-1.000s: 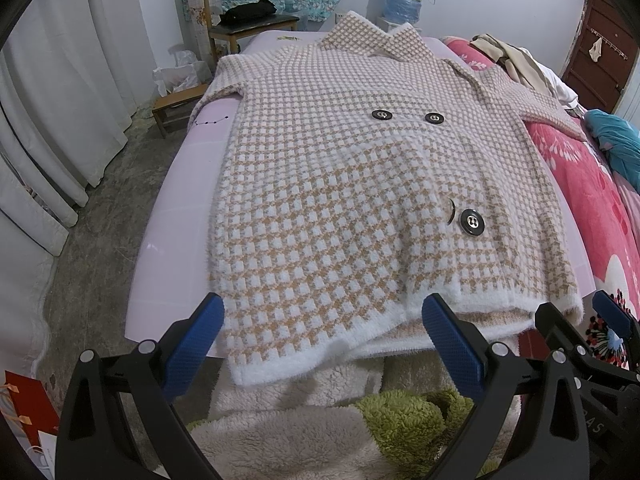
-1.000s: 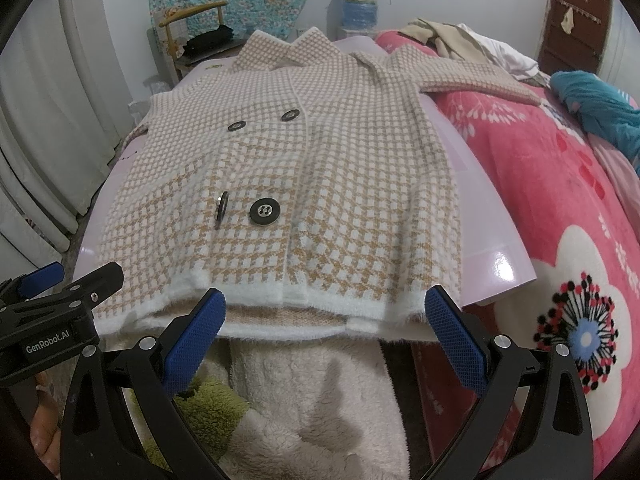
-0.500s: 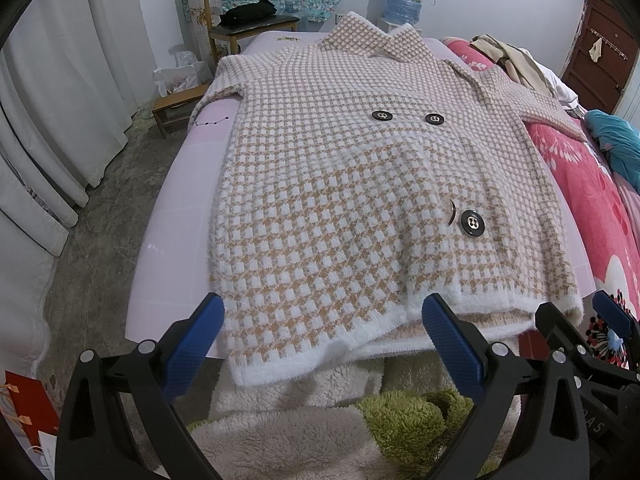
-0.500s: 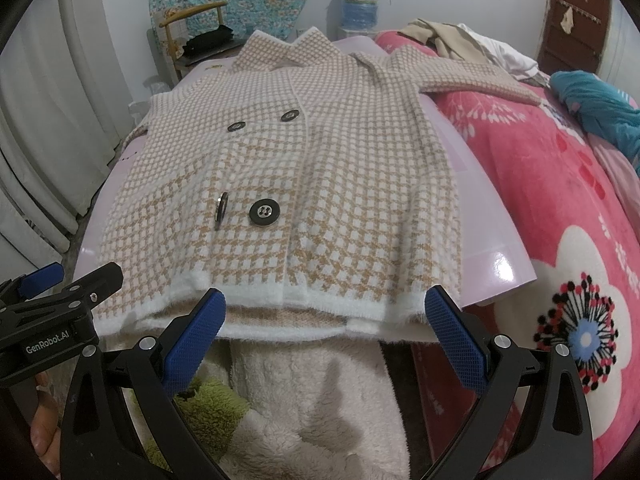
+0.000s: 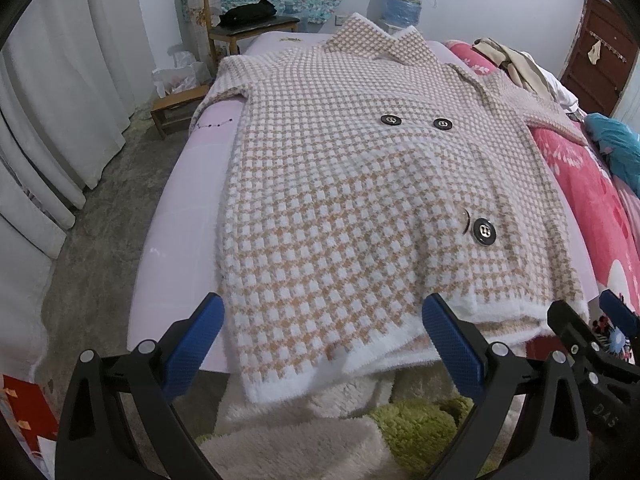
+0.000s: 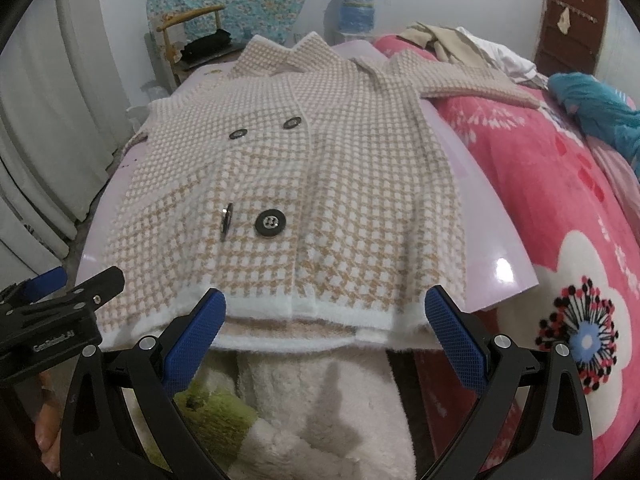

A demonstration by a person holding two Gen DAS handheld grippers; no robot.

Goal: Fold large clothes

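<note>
Checked coat (image 5: pixel 360 216) spread flat, front up, on a pale pink board (image 5: pixel 176 240), straight ahead of both grippers, collar at the far end. White hem hanging over the near edge, just beyond the blue fingertips (image 5: pixel 192 340). Left gripper (image 5: pixel 322 340) wide apart, holding nothing. Right gripper (image 6: pixel 324 328) likewise spread wide and empty, hem between and just past its tips. 4 dark buttons (image 6: pixel 271 223) on the front. Red floral blanket (image 6: pixel 560 208) off to the right.

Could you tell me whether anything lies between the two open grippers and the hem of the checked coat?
Nothing visible does. The left gripper and right gripper both face the checked coat hem directly, with only open air between.
</note>
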